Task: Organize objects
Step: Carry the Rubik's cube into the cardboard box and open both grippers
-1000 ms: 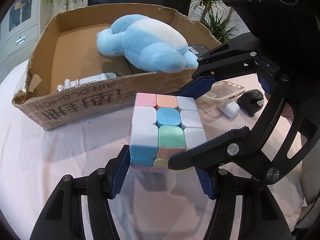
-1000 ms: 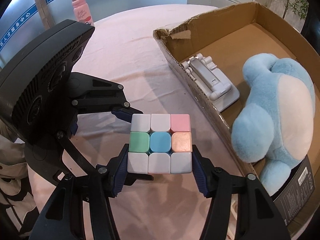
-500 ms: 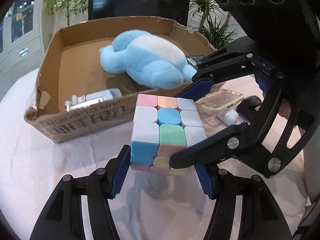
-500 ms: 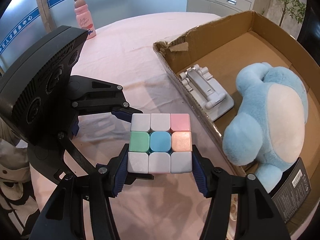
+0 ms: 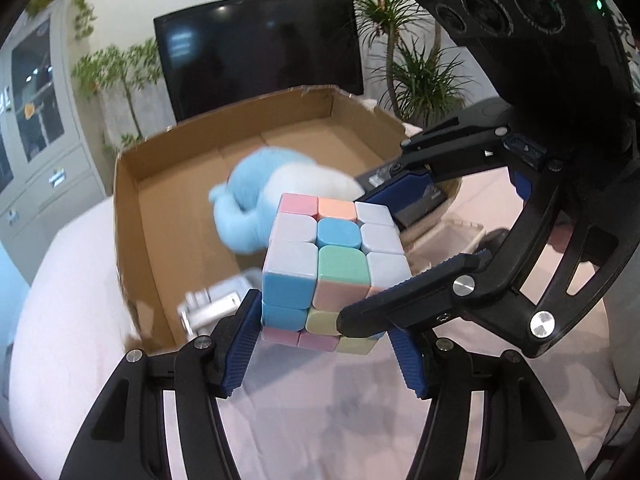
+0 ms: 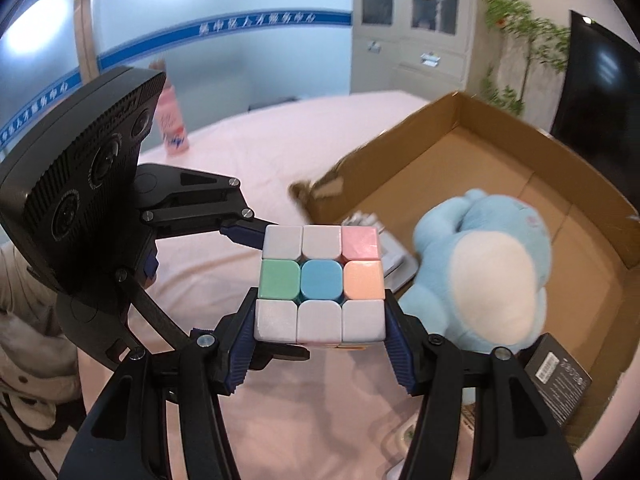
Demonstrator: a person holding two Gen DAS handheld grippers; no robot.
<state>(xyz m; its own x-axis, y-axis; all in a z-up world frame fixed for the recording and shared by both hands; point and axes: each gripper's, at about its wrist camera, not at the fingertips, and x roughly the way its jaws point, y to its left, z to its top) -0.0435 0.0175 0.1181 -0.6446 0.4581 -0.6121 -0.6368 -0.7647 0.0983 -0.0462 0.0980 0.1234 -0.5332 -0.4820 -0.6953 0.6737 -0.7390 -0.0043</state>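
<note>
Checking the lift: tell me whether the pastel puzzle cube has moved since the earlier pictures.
Yes. The pastel puzzle cube has risen: it sat below the brown cardboard box's near wall and now overlaps its interior.

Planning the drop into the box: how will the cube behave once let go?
The cube looks rigid with flat faces, so it should land without rolling. Its glossy tiles seem slippery; both claws pinch its sides. The layers might twist under uneven pressure.

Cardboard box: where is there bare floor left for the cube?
The cardboard box floor is bare along its far wall, beyond the blue plush. The near end is crowded by the plush, white stand and black packet.
</note>
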